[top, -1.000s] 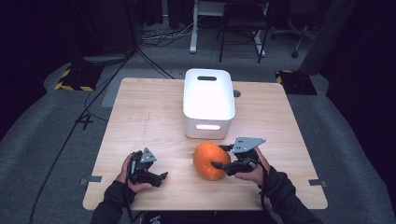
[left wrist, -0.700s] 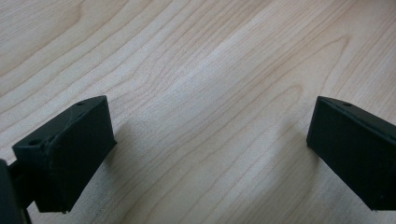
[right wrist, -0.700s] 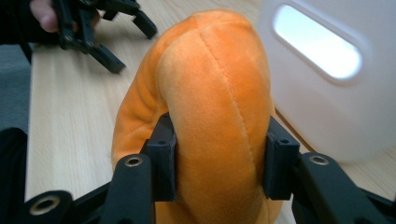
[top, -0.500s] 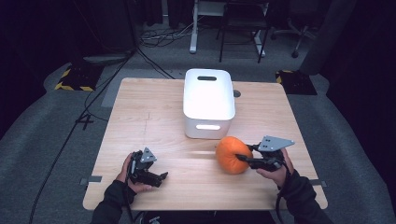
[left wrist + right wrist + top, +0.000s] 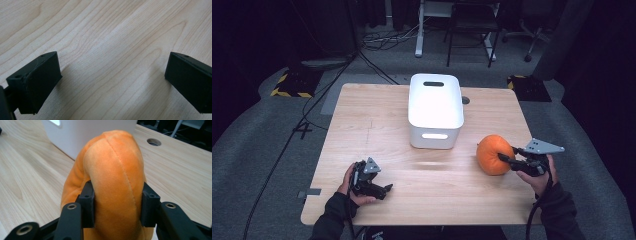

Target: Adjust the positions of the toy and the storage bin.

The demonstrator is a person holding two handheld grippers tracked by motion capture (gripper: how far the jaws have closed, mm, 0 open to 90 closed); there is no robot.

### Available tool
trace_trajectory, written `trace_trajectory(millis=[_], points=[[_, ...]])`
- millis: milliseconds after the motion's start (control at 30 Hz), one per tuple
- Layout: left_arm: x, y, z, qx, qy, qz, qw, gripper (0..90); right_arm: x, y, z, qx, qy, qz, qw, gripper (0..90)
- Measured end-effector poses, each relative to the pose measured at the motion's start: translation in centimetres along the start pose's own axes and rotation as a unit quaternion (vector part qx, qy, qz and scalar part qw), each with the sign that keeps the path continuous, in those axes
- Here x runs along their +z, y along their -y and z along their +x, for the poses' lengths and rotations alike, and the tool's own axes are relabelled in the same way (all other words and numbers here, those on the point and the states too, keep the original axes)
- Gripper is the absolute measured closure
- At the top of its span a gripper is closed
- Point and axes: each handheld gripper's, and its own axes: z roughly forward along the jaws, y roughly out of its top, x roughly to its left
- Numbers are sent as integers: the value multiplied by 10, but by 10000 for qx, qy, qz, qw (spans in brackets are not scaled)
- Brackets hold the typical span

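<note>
Orange plush fills the right gripper (image 5: 117, 202) view: a soft pumpkin-shaped toy (image 5: 112, 185) is pinched between the two black jaws, which press into its sides so that the fabric bulges over them. From the high view, the toy (image 5: 494, 154) is at the right part of the pale wooden desk (image 5: 362, 120), near the front right corner of a white bin (image 5: 435, 109), apart from it. Whether the toy rests on the wood or is just above it cannot be told. The right gripper (image 5: 507, 159) reaches it from the right, held by the person's right hand (image 5: 539, 172), with a grey three-cornered plate on top.

Near the front left of the desk, the left hand (image 5: 351, 184) holds the left gripper (image 5: 384, 190) low over the wood, well apart from the toy and the bin. In the left gripper (image 5: 112, 82) view its jaws are spread wide, with bare wood grain (image 5: 107, 50) between them and nothing held.
</note>
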Motion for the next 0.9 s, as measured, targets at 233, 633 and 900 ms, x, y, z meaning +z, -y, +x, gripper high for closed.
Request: trace_trajectory(millis=[233,633,900], points=[[0,0,0,-11,-32,-112,9999,57,-4,7,-15,198,117,25,9997,550],[0,-11,0,19,116,-288,9995,165,3,8,-14,233,62,1,9997,532],[-14,-45,0,61,186,-989,9949,194,4,9,-15,273,2,-12,9996,529]])
